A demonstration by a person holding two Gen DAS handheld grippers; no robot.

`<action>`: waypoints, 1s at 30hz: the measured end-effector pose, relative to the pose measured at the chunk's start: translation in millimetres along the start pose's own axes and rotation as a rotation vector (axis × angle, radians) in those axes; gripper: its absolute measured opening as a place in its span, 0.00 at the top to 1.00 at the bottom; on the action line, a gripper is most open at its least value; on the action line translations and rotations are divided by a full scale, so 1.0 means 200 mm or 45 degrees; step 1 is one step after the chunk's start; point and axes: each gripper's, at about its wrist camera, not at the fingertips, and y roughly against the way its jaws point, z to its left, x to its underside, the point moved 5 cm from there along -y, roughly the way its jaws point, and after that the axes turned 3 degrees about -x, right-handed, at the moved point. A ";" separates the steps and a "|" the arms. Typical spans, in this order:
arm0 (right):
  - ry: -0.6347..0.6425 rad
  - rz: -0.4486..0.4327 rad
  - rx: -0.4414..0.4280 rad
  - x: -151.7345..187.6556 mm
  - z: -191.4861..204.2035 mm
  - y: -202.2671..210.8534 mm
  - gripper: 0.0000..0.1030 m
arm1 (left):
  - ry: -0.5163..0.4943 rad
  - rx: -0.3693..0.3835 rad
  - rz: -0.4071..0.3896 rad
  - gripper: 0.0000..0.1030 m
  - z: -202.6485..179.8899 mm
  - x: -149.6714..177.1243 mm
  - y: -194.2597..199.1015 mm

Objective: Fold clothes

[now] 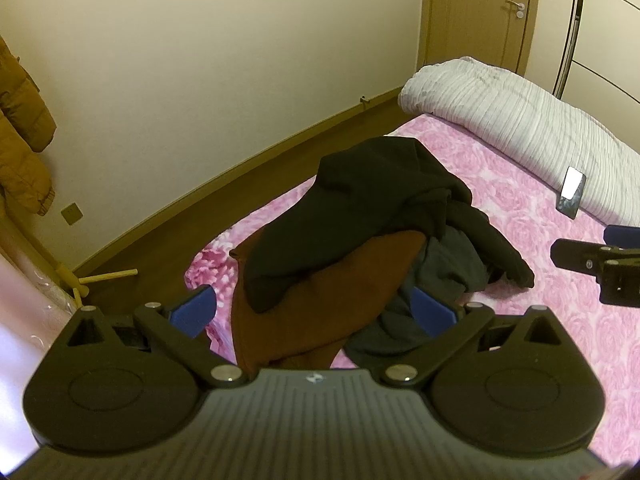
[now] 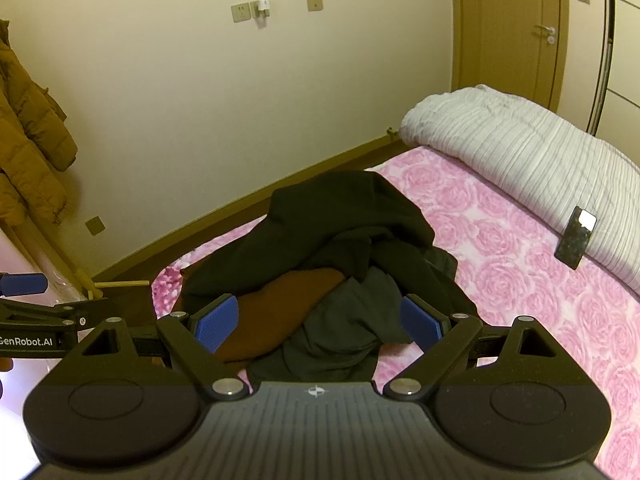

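Both grippers hover level above the near edge of the pink rose-patterned bed sheet [image 1: 520,200], pointing at the heap of clothes. The left gripper [image 1: 314,312] has its blue pads spread wide, holding nothing. The right gripper [image 2: 318,322] is likewise agape and empty-handed. On the sheet, a black garment [image 1: 372,200] tops a rust-brown one [image 1: 312,300] and a dark grey one [image 2: 344,320].
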 end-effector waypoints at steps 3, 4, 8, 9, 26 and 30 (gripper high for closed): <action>-0.002 0.003 0.002 0.00 0.00 0.00 0.13 | -0.002 -0.003 0.013 0.01 0.00 0.01 -0.01; -0.002 0.005 0.002 0.00 0.00 0.00 0.13 | -0.004 -0.005 0.017 0.01 0.00 0.00 -0.01; 0.001 0.013 0.003 0.00 0.00 -0.01 0.13 | -0.012 -0.022 0.034 0.01 0.00 0.01 -0.02; 0.002 0.014 0.003 -0.01 0.00 -0.01 0.13 | -0.012 -0.025 0.039 0.01 0.00 0.01 -0.02; 0.021 0.029 -0.006 -0.03 0.03 -0.04 0.13 | -0.030 -0.052 0.067 0.01 0.03 -0.01 -0.05; 0.022 0.033 -0.003 -0.03 0.04 -0.05 0.13 | -0.036 -0.052 0.065 0.01 0.03 -0.02 -0.05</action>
